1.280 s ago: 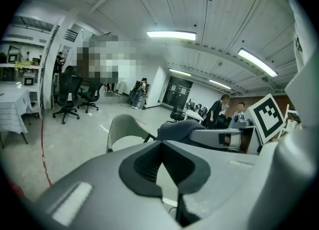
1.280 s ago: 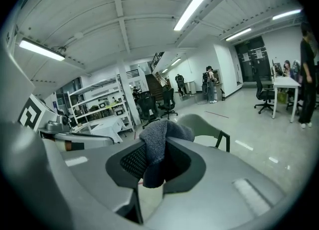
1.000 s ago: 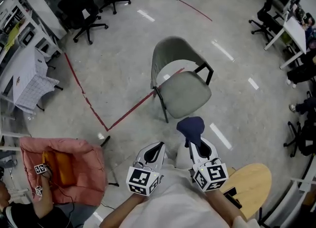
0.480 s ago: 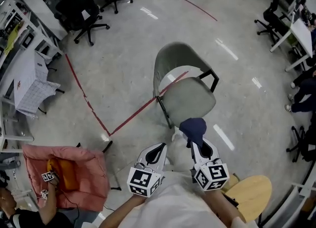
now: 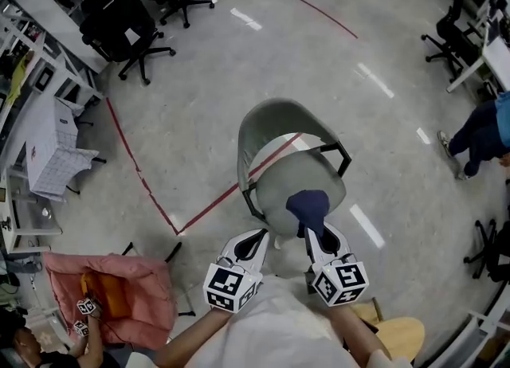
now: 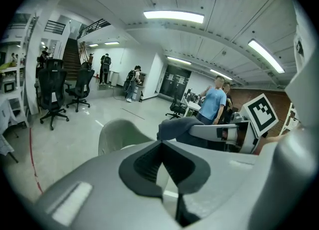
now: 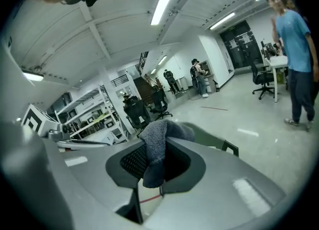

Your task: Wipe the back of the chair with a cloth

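Both grippers have come closer to the chair (image 5: 275, 119), and the blue cloth (image 5: 309, 205) now hangs over the front of its seat. The right gripper (image 5: 312, 231) has its jaws squeezed tight on the cloth. The left gripper (image 5: 256, 239), just beside the seat's front, has its jaws pressed together with nothing in them.

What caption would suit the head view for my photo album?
Right claw holds a dark cloth by a grey chair; left claw shut, empty.
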Demonstrator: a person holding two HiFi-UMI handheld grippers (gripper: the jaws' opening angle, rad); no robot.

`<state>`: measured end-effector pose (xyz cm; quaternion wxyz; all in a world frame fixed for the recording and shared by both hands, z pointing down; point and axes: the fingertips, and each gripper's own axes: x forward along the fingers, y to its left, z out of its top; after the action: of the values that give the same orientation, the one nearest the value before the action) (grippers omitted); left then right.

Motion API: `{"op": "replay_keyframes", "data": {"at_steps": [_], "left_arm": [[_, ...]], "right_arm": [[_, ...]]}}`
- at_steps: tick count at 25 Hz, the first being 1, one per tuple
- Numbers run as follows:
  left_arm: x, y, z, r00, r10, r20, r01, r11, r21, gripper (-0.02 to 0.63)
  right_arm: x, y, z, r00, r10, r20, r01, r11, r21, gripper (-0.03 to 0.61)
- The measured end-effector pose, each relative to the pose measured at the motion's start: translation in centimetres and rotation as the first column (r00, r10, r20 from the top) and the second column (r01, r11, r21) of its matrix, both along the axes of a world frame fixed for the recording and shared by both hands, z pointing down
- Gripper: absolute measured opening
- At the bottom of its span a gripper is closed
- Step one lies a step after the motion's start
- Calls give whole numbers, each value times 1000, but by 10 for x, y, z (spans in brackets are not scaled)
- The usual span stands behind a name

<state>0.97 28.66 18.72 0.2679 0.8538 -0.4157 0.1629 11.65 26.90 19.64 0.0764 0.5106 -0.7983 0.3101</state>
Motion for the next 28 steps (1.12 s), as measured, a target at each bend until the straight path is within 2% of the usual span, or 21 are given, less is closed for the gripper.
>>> {"op": "replay_keyframes", "data": {"at_steps": [4, 7, 9, 13, 17, 22, 28], "left_arm": [[21, -41, 11, 1000, -8, 25, 8, 1000, -2, 2], [31, -78, 16, 999, -30, 40, 29, 999, 26, 2], [33, -94, 14, 998, -48, 36, 47, 999, 25, 2], [27, -117, 27, 995, -97, 33, 97, 995, -5, 2], [9, -136, 43, 985, -171, 39, 171, 985, -17, 2], [-15, -153, 62, 962, -268, 45, 270, 963, -28, 2], [-42, -157, 89, 945, -323, 52, 325, 945, -41, 2]], "right_arm": [[20, -45, 9, 999, -39, 25, 39, 999, 26, 78], [31, -85, 19, 996, -56, 65, 53, 998, 43, 78], [27, -100, 17, 992, -110, 54, 107, 993, 55, 80], [5, -114, 16, 959, -281, -47, 285, 952, 111, 83], [-20, -127, 32, 915, -399, -57, 403, 908, 117, 83], [-41, -148, 52, 887, -462, -15, 461, 882, 93, 83], [-73, -175, 76, 858, -513, -22, 513, 854, 87, 81]]}}
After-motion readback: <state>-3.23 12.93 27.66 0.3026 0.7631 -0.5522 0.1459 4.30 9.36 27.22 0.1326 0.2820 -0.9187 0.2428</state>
